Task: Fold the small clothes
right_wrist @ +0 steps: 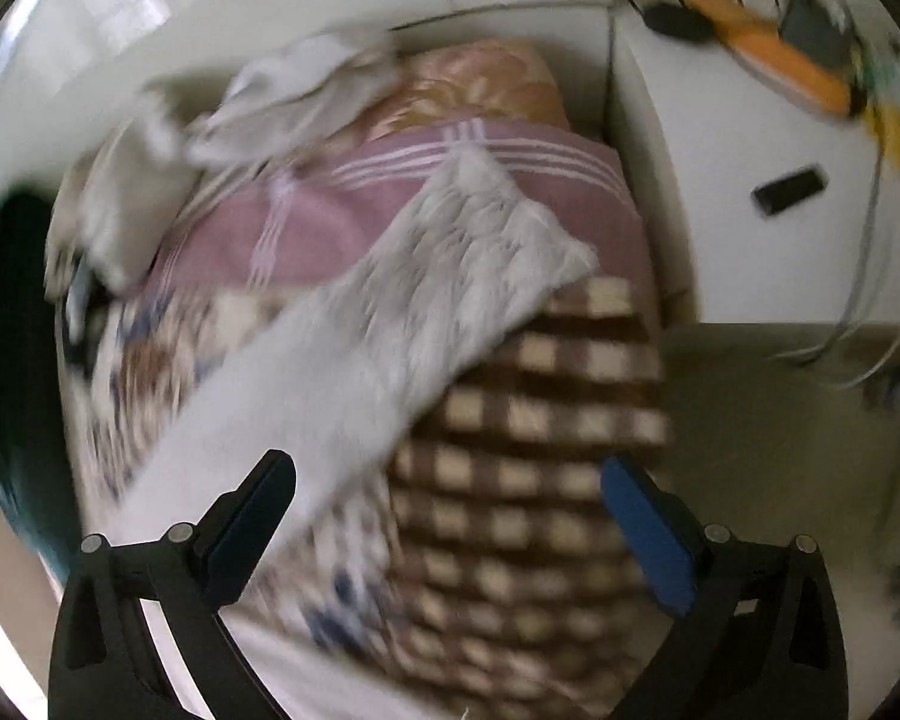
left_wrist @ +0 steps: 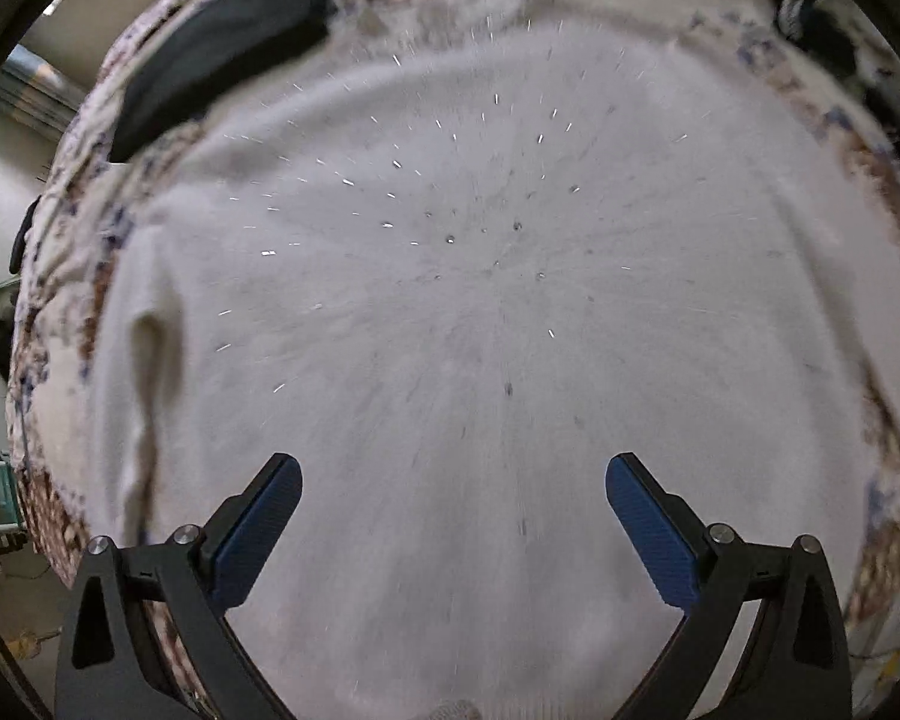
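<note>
A dark garment (left_wrist: 210,60) lies beyond the white sweater (left_wrist: 480,300), which spreads flat under the left gripper (left_wrist: 453,471), jaws spread and empty. The right gripper (right_wrist: 447,471), also spread, hovers over its sleeve (right_wrist: 390,324), blurred, perhaps fringed, on a checked blanket (right_wrist: 528,480) beside a white cabinet (right_wrist: 720,210).

The bed, covered by a floral sheet (left_wrist: 60,276), carries a spread white sweater (left_wrist: 480,360), a dark garment (left_wrist: 222,54), and a brown checkered blanket (right_wrist: 528,480).
</note>
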Demonstrator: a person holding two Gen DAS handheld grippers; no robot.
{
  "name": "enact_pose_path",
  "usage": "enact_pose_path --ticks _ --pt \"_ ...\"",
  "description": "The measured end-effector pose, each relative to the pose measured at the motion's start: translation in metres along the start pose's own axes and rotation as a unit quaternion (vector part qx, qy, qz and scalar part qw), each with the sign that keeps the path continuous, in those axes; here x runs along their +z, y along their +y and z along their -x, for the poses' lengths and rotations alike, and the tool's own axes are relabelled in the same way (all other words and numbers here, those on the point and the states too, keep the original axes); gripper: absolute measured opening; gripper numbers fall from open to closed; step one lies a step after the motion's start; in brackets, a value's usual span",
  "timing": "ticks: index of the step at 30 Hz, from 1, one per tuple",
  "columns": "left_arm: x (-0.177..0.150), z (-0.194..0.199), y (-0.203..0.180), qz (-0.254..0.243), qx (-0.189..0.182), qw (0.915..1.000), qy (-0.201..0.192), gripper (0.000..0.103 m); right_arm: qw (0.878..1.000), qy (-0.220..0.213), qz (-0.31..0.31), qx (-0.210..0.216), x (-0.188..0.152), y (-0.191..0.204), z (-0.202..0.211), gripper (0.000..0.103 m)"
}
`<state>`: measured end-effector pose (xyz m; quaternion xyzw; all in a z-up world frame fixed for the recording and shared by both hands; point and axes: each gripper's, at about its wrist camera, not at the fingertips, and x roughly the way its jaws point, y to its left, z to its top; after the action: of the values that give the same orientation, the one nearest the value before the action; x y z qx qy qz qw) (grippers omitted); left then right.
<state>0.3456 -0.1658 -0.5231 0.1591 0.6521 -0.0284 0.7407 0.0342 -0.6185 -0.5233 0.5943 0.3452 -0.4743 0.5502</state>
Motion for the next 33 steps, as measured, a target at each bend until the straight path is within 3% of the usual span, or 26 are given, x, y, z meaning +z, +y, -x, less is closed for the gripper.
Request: enact_pose_path --ticks 3,7,8,11,17,21,23,26,28,33 --pt "0.013 -0.021 -0.006 -0.007 0.011 0.9999 -0.005 0.103 0.999 -0.016 -0.039 0.009 0.018 -0.006 -0.033 0.077" --pt "0.021 -0.035 -0.015 -0.008 0.023 0.9997 -0.006 0.103 0.996 -0.062 -0.052 0.023 0.03 -0.001 -0.049 0.075" --pt "0.022 -0.034 -0.018 -0.005 0.025 0.9996 -0.011 0.103 0.996 -0.073 -0.05 0.022 0.032 0.003 -0.05 0.068" --pt "0.026 -0.027 -0.025 -0.001 0.03 0.9992 -0.025 0.103 0.995 -0.096 -0.022 0.007 0.037 0.019 -0.05 0.016" --pt "0.03 -0.009 -0.044 0.005 0.029 0.9984 -0.049 0.103 0.991 -0.118 0.064 -0.01 0.04 0.064 -0.027 0.009" --pt "0.032 0.006 -0.045 0.013 0.023 0.9977 -0.062 0.103 0.976 -0.136 0.17 0.019 0.018 0.126 0.014 0.009" --pt "0.038 0.01 -0.031 0.024 0.013 0.9977 -0.063 0.103 0.964 -0.137 0.226 0.041 -0.002 0.165 0.037 0.009" --pt "0.042 0.013 -0.001 0.047 0.007 0.9968 -0.064 0.103 0.934 -0.134 0.318 0.087 -0.052 0.237 0.073 0.008" --pt "0.04 0.017 0.018 0.067 0.008 0.9955 -0.067 0.103 0.909 -0.13 0.377 0.118 -0.094 0.282 0.093 0.008" --pt "0.035 0.02 0.096 0.141 0.009 0.9878 -0.065 0.103 0.832 -0.109 0.512 0.186 -0.236 0.38 0.127 0.008"
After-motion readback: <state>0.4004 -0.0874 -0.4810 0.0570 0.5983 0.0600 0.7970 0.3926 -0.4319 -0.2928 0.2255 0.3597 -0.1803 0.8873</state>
